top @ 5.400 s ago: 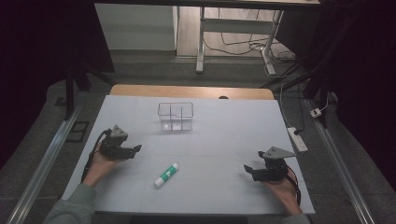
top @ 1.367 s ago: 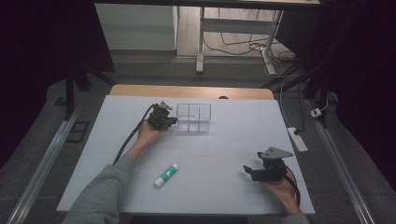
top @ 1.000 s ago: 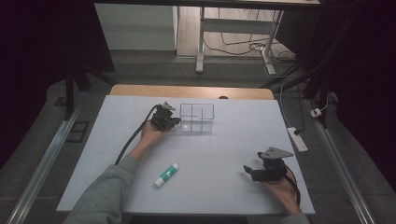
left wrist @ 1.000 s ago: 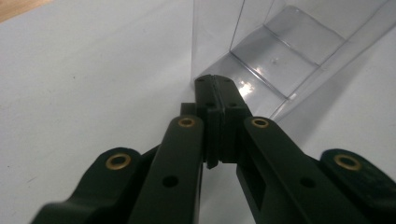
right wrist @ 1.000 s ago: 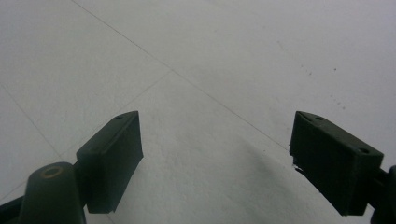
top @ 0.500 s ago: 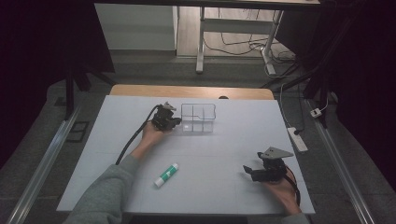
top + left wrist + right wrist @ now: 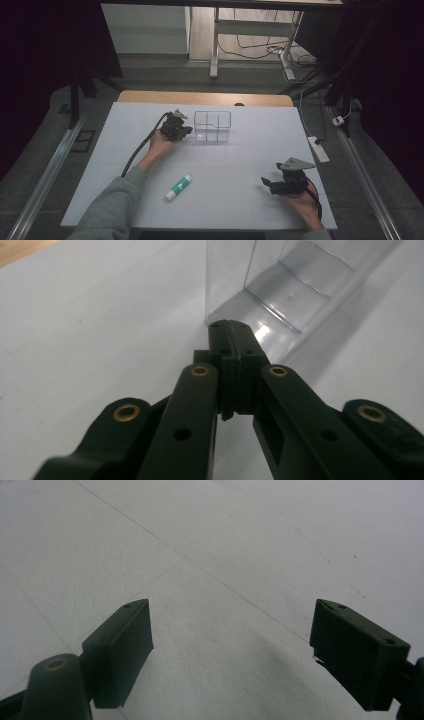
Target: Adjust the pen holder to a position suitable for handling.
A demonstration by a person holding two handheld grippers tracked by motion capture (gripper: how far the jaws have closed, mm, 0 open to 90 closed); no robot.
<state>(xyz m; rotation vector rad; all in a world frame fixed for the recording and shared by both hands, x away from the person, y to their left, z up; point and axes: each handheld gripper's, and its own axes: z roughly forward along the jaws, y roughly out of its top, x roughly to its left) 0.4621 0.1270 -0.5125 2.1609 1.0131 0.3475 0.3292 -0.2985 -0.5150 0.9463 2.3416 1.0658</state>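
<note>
The left gripper [image 7: 186, 131] sits at the far side of the white table [image 7: 240, 205], its black jaws pressed tight together with nothing between them. In the left gripper view the closed tips [image 7: 231, 332] meet the lower corner of the clear plastic box with inner dividers [image 7: 295, 285], right where its wall comes down to the tabletop; they look to be touching that corner, pushing against it rather than clasping it. From the high view the clear box [image 7: 212, 126] stands upright on the table just to the right of that gripper, near the far edge where a strip of bare wood [image 7: 205, 97] shows beyond the white sheet. A black cable [image 7: 142, 150] trails from the gripper back along the grey-sleeved forearm [image 7: 112, 205].

The right gripper [image 7: 267, 183] rests low over the near right part of the table, well apart from the box, held in the person's right hand [image 7: 302, 205] with its grey three-cornered plate [image 7: 295, 164] on top. In the right gripper view its two black jaws stand wide apart, and only bare white tabletop [image 7: 225, 580] lies between them; it holds nothing.

A white glue stick with a green band [image 7: 178, 187] lies on its side on the table between the two arms, nearer the person, touched by neither gripper.
</note>
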